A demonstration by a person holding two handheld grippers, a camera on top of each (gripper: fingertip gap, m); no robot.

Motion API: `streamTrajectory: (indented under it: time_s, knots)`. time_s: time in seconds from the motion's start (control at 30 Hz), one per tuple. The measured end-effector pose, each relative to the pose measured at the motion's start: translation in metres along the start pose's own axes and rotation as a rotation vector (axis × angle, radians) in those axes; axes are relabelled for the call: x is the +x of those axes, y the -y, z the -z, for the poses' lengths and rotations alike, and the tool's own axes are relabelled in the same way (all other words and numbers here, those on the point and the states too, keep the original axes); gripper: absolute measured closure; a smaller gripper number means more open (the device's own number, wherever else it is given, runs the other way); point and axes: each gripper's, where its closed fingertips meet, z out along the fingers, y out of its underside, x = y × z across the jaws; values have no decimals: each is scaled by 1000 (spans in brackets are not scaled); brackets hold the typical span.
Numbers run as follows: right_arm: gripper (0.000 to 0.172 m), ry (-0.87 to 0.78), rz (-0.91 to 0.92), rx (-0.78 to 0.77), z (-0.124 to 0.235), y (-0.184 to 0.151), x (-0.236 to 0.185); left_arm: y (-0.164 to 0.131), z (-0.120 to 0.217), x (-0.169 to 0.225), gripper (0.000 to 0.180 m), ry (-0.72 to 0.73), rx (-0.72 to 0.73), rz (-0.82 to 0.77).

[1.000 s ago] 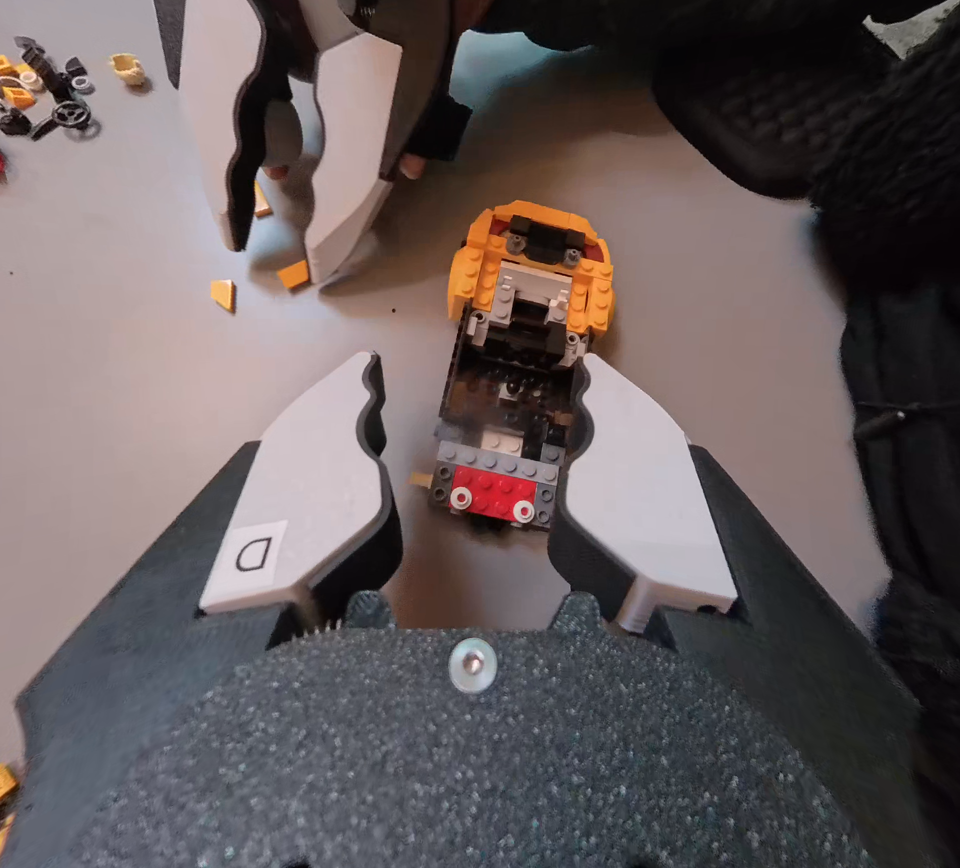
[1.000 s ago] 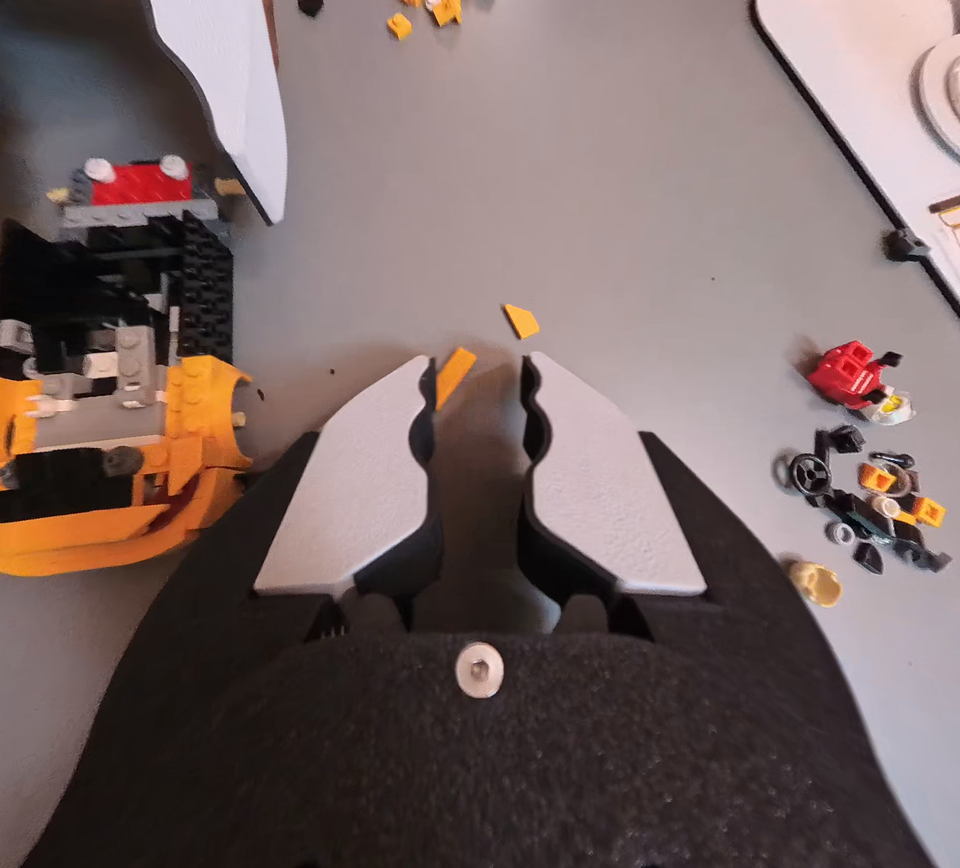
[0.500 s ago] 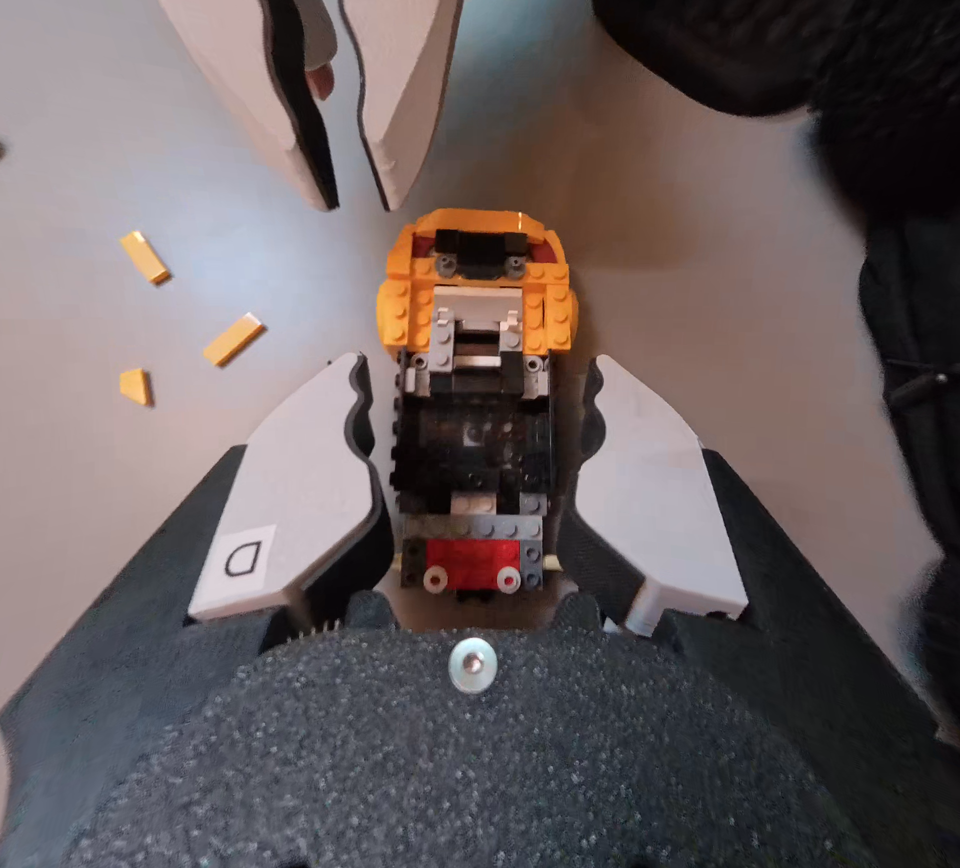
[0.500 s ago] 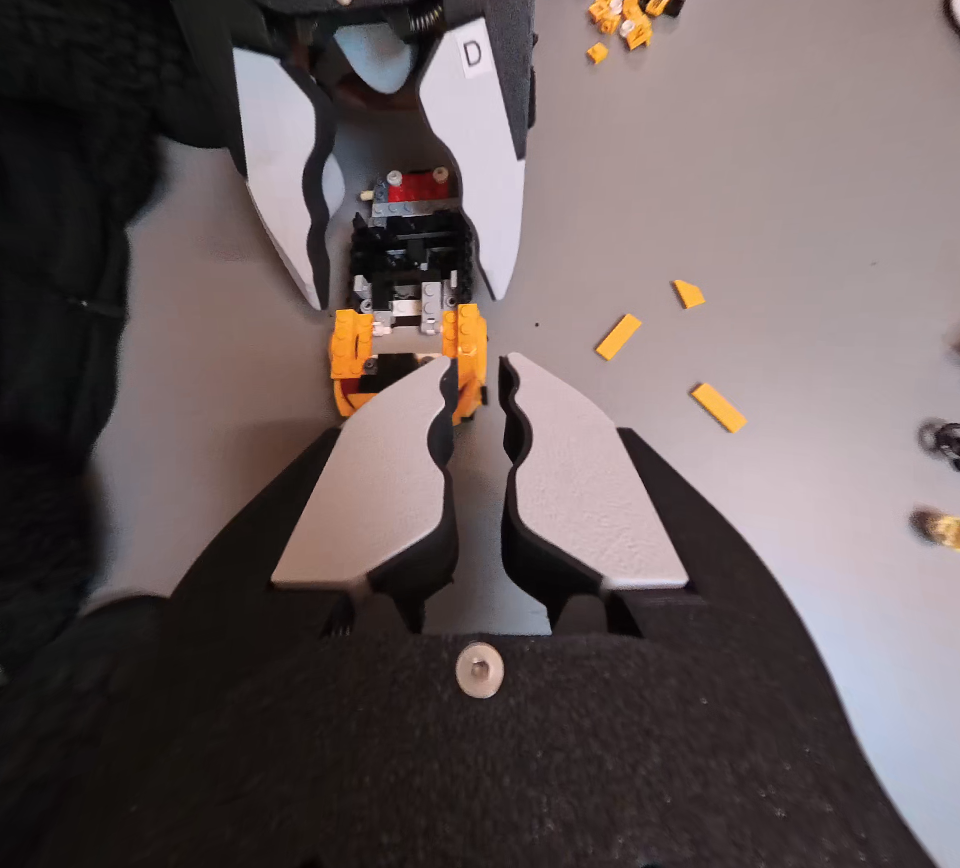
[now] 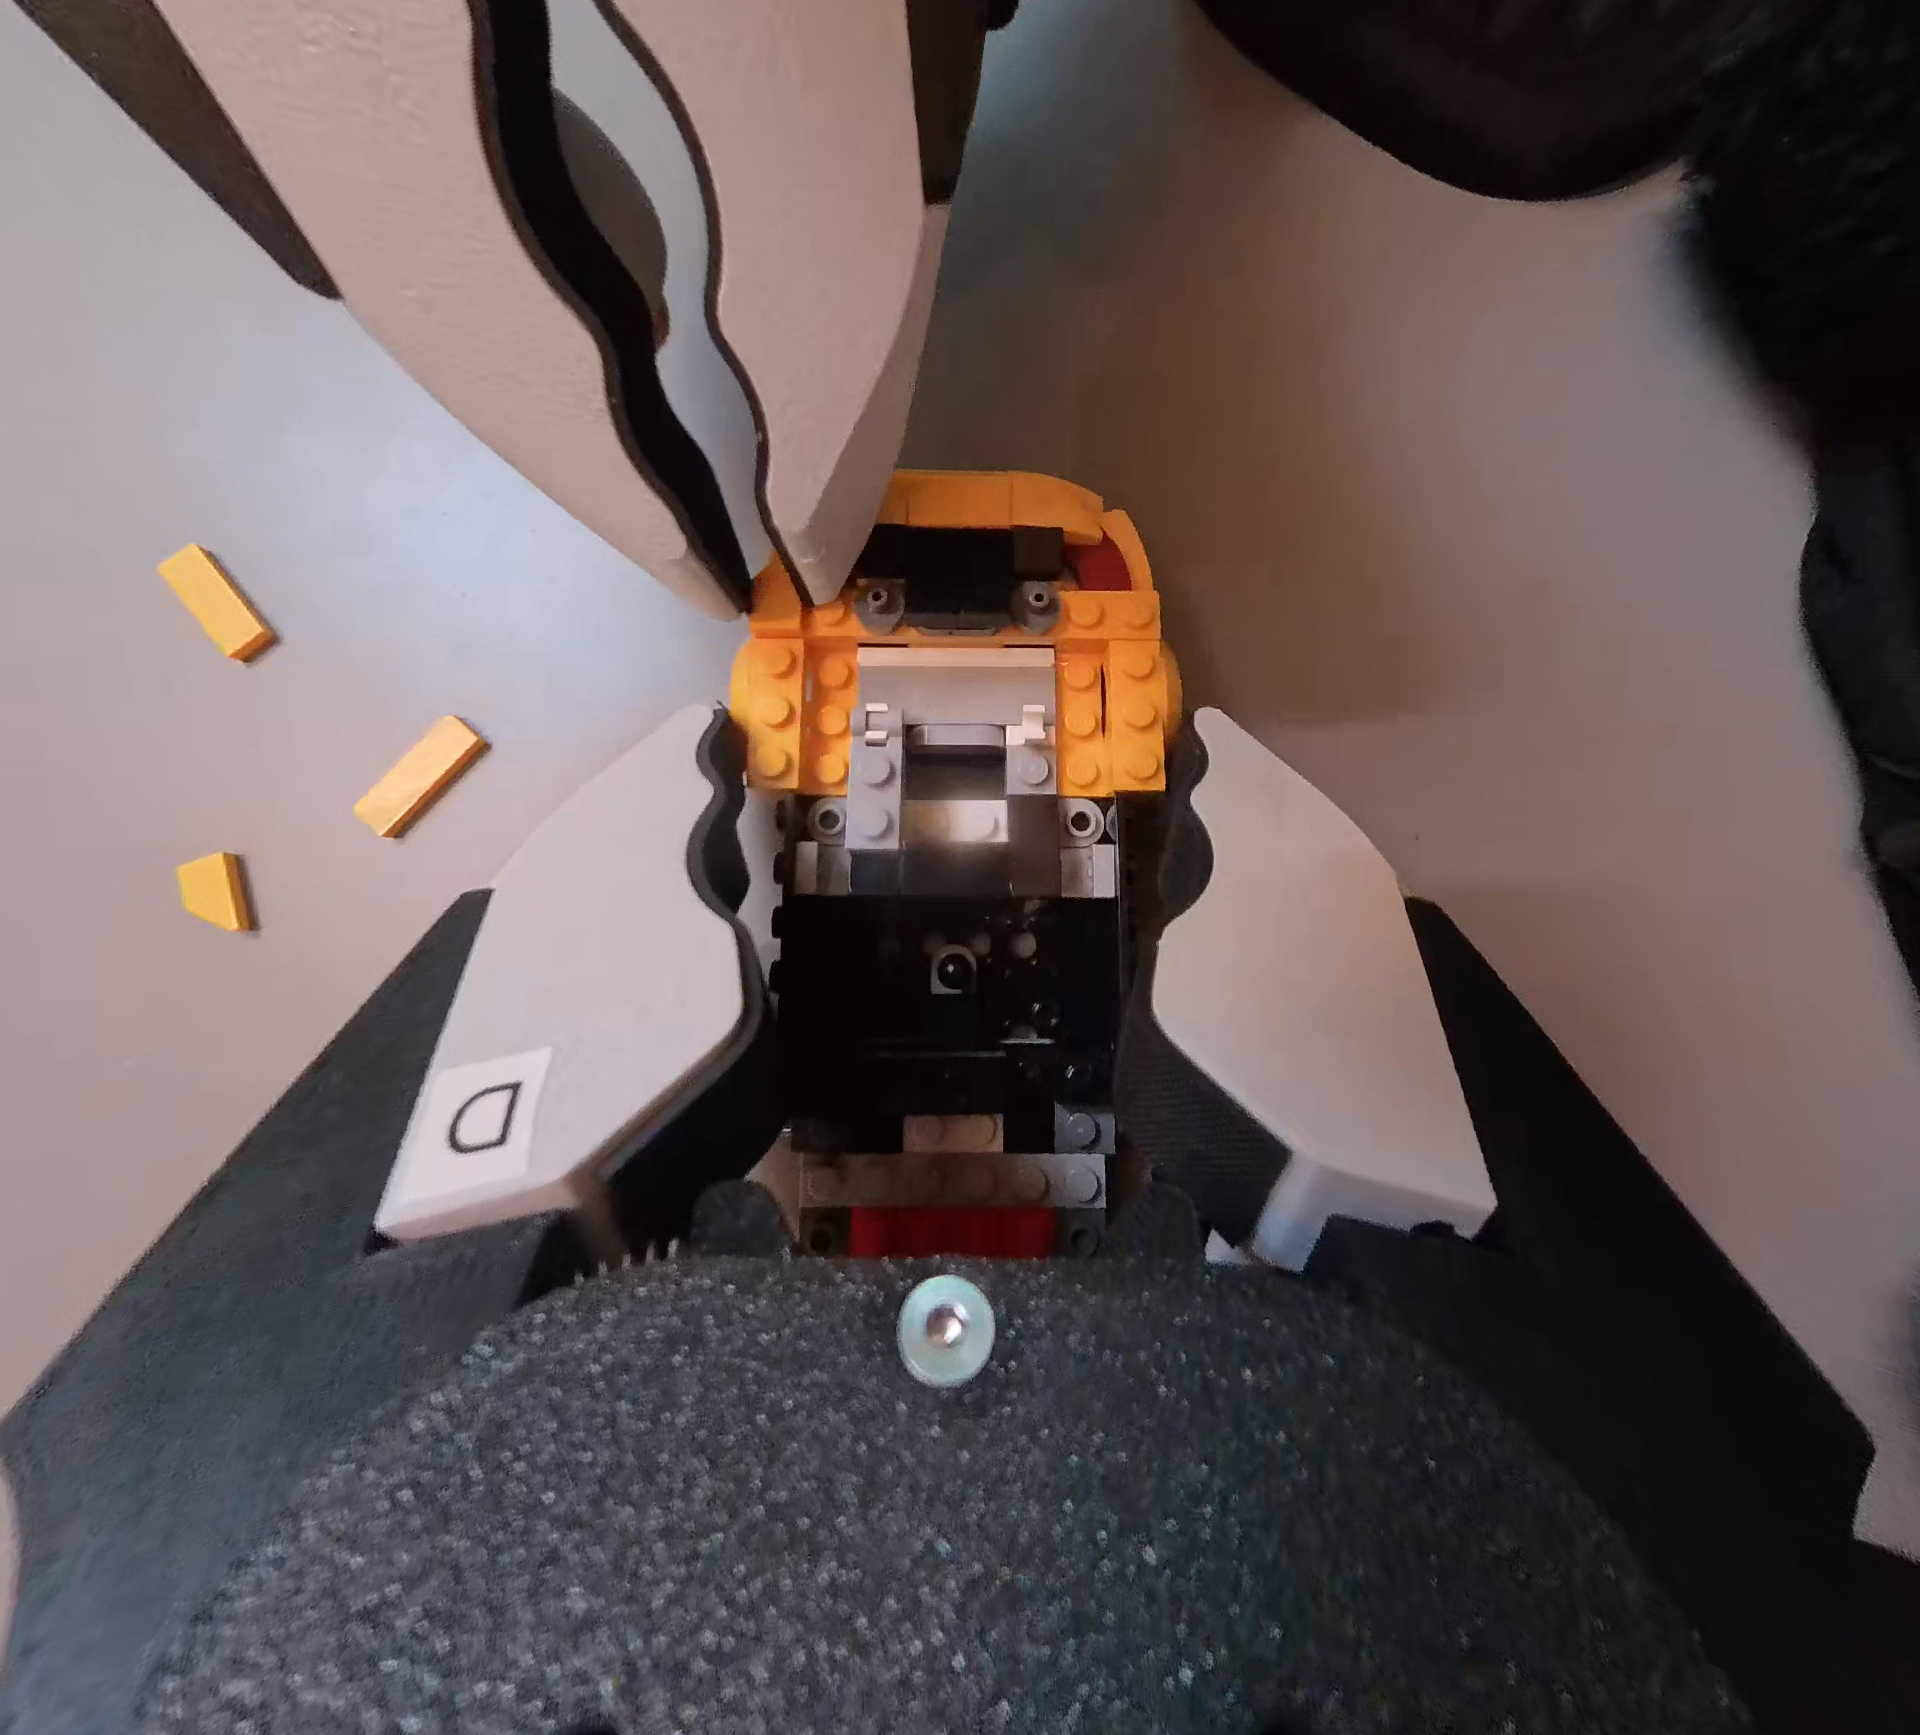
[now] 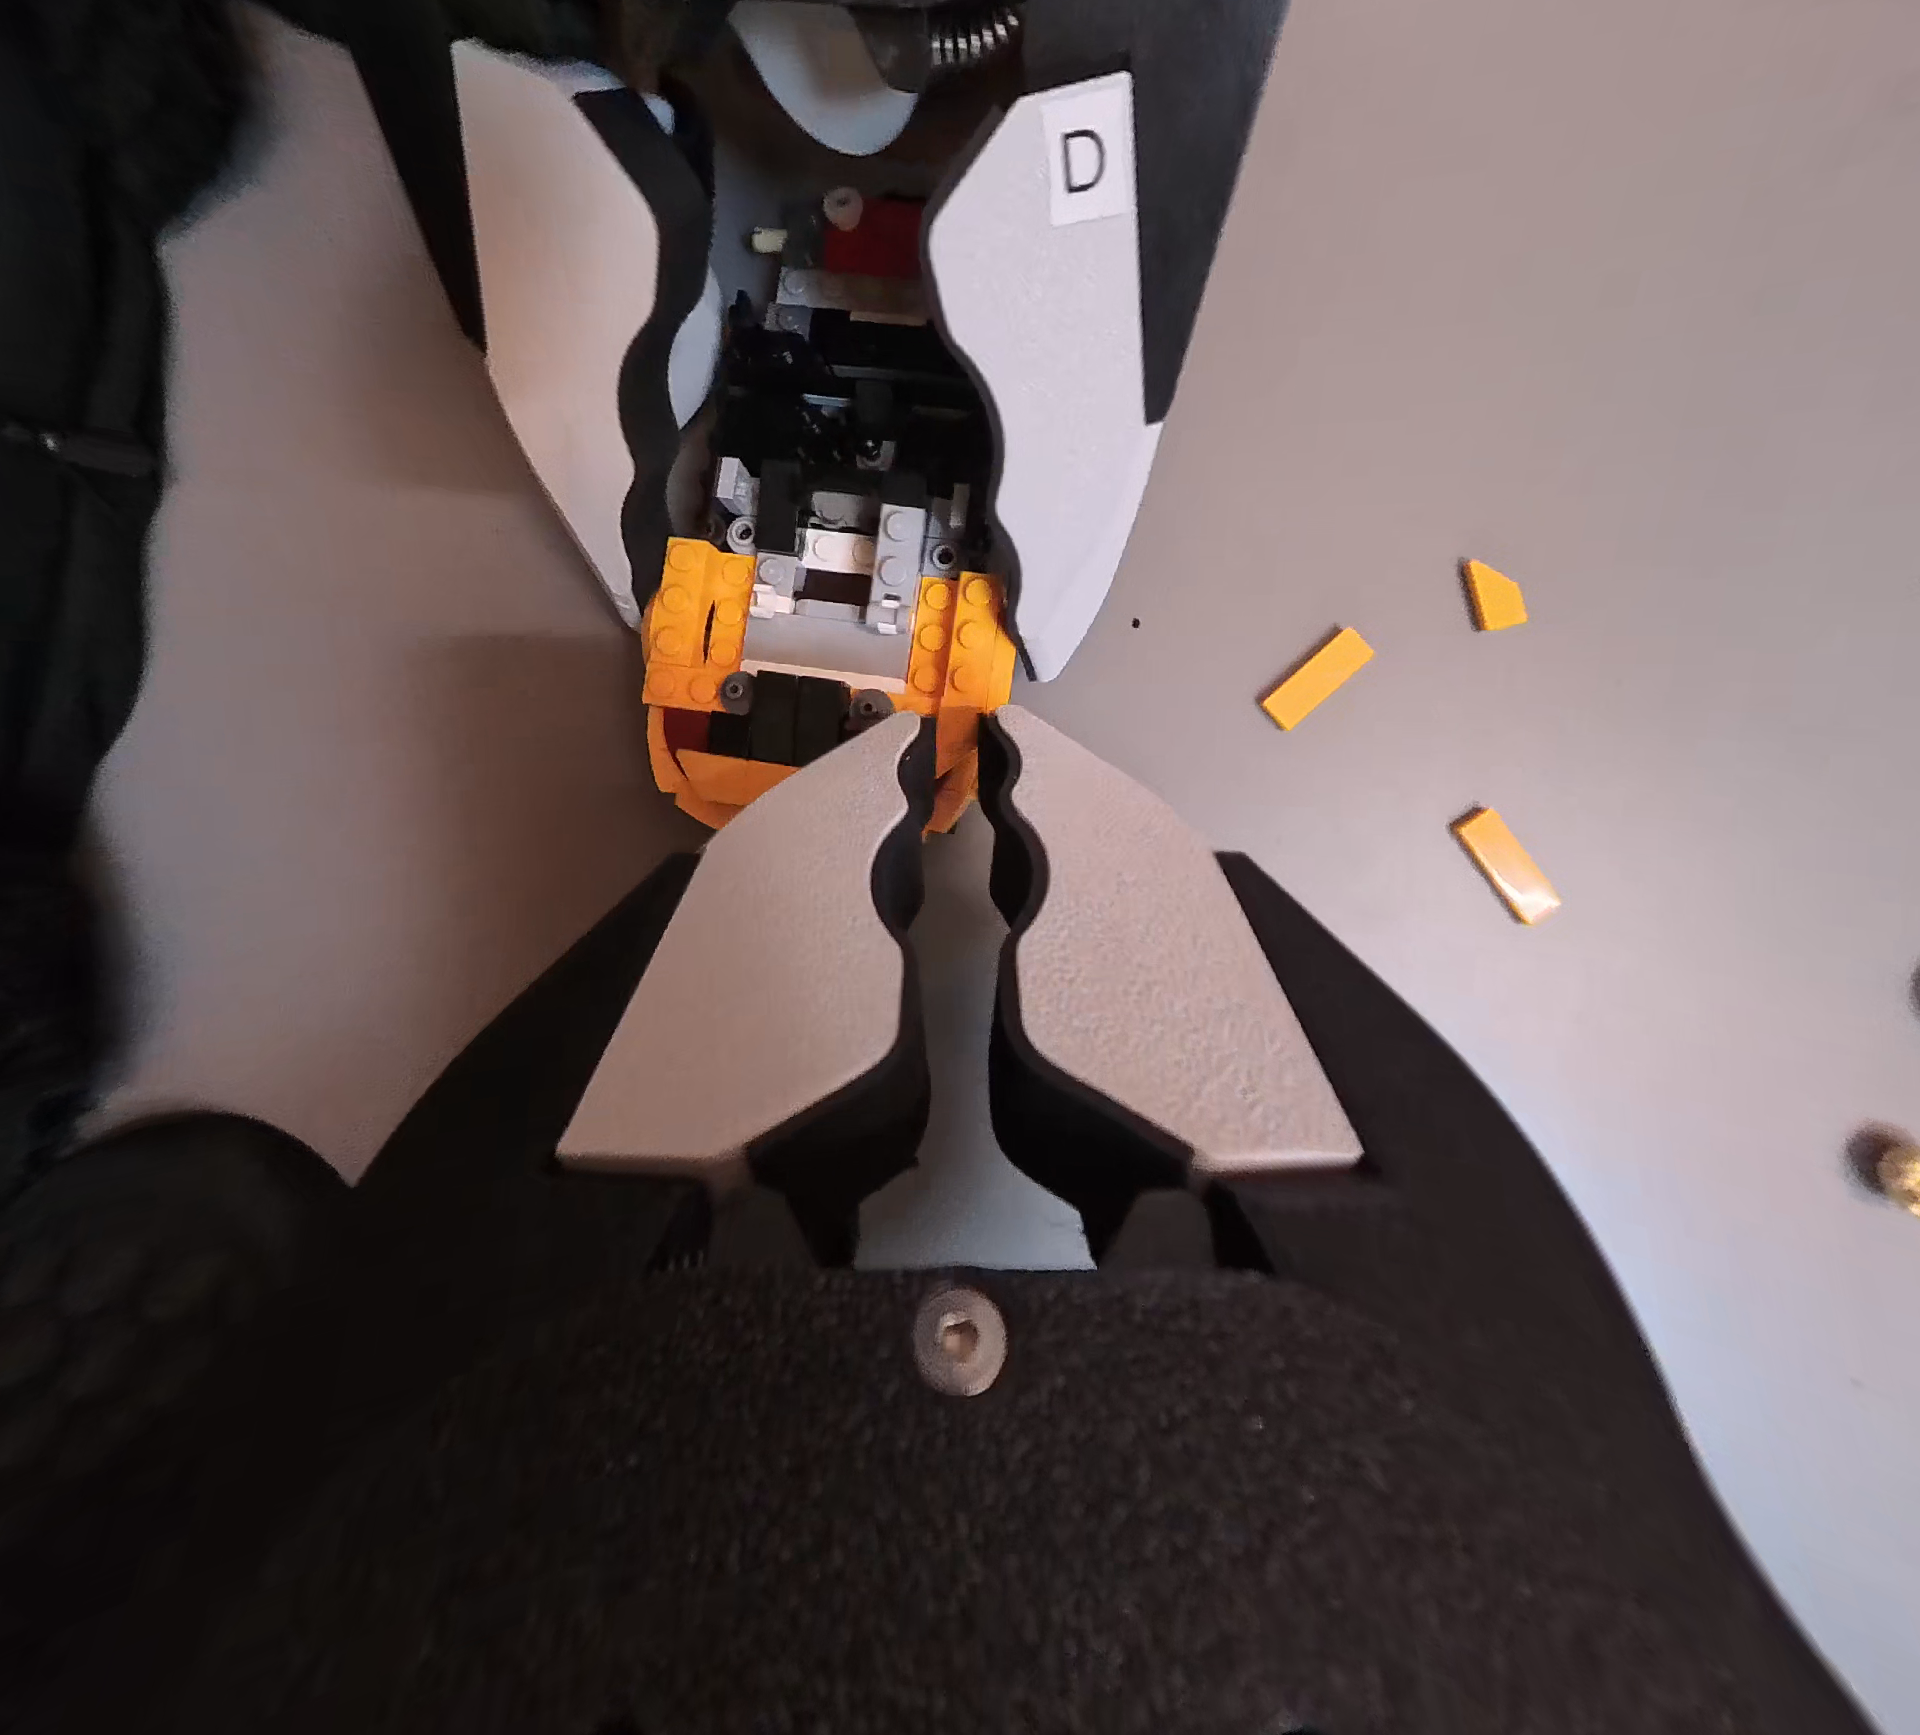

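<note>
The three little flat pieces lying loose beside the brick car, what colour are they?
Orange-yellow, all three flat pieces; the left wrist view shows them best.

The brick model (image 5: 951, 854) is orange at its rounded end, grey and white in the middle, black along its body, with a red plate at the near end and a dark red patch by the orange curve. Three loose tiles (image 5: 421, 776) are orange. The table (image 5: 260, 397) is plain grey. Both claws' fingers (image 5: 613, 937) are pale grey with black wavy pads; their bodies are speckled black.

One brick-built car (image 5: 956, 750); three loose orange tiles (image 5: 421, 776); two tongs.
</note>
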Motion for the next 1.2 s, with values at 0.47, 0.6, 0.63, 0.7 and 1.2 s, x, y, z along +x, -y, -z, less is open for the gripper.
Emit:
streamTrajectory:
  time_s: [0.47, 0.6, 0.63, 0.7, 1.2]
  knots:
    - [167, 32, -58, 321, 29, 22, 2, -3, 1, 2, 102, -24, -10, 6]
    - [172, -65, -128, 320, 34, 12, 22, -2, 1, 2, 102, -25, -1, 20]
    - [172, -63, -138, 328, 33, 11, 24, -2, 1, 2, 102, -22, -3, 20]
    - [172, -60, -150, 334, 29, 8, 26, -2, 1, 2, 103, -16, -12, 27]
    - [160, -18, -37, 143, 31, -9, -53, -4, 16, -5, 93, 48, 5, 13]
